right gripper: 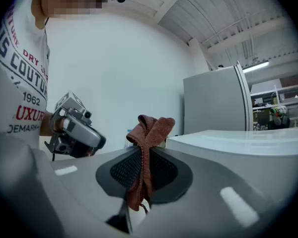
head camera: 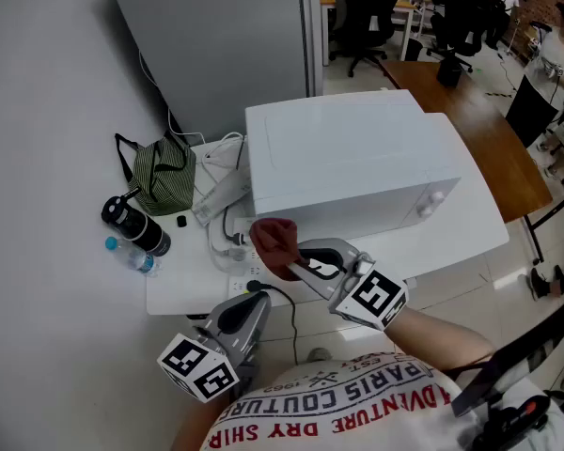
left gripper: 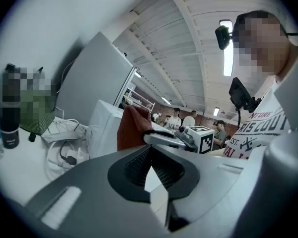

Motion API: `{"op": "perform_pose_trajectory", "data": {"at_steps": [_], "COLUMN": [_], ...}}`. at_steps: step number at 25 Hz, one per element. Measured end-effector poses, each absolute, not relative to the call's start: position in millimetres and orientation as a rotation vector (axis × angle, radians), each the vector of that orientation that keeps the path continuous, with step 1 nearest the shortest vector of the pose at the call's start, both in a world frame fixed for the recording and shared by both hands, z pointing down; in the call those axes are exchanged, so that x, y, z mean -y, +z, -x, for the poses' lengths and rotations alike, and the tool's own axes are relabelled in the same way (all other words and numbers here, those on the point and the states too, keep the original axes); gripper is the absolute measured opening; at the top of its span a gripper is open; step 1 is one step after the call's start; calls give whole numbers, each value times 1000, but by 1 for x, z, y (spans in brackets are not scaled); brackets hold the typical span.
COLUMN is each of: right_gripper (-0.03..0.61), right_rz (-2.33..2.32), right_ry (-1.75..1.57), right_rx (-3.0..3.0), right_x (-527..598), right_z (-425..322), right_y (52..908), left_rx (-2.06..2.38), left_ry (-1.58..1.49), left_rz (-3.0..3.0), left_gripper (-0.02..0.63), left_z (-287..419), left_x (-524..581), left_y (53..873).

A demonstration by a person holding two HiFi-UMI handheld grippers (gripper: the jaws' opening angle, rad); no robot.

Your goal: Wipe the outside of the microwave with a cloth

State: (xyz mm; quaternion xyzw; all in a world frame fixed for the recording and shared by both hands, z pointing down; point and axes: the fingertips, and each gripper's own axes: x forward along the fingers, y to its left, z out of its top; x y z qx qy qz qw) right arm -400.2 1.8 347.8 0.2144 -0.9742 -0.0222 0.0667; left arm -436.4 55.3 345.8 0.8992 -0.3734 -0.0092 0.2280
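Observation:
The white microwave point(head camera: 357, 158) stands on a white table point(head camera: 179, 294). A reddish-brown cloth point(head camera: 274, 241) is bunched at the microwave's front left corner, and my right gripper point(head camera: 296, 261) is shut on it. In the right gripper view the cloth point(right gripper: 151, 128) sticks up between the pads, with the microwave point(right gripper: 238, 143) just to the right. My left gripper point(head camera: 258, 301) is lower left, near the table's front edge, shut on nothing. Its own view shows the pads point(left gripper: 164, 170) meeting, with the cloth point(left gripper: 131, 128) and microwave point(left gripper: 102, 128) ahead.
A green striped bag point(head camera: 162, 178), a black flask point(head camera: 136, 225) and a water bottle point(head camera: 132, 255) sit left of the microwave. White cables and a power strip point(head camera: 227, 238) lie between them and the microwave. A grey cabinet point(head camera: 226, 36) stands behind, a wooden table point(head camera: 489, 130) to the right.

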Motion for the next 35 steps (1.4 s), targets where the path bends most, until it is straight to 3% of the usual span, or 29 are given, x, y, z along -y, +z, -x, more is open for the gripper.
{"op": "perform_pose_trajectory", "data": {"at_steps": [9,17,35], "right_gripper": [40,40,41], "right_rz": [-787,-921,-1485], "right_ry": [-107,-44,22], "right_rx": [2892,2853,2678], "right_x": [32,55,93], "right_z": [426,405,155], "right_y": [369,380,371], "left_rx": [1075,1062,753], "left_ry": [-33,-7,105], "left_rz": [-2452,-2461,-2572], "left_gripper": [2,2,0], "left_z": [480,466,310], "left_x": [-57,-60,-28], "left_y": [353,353,353]}}
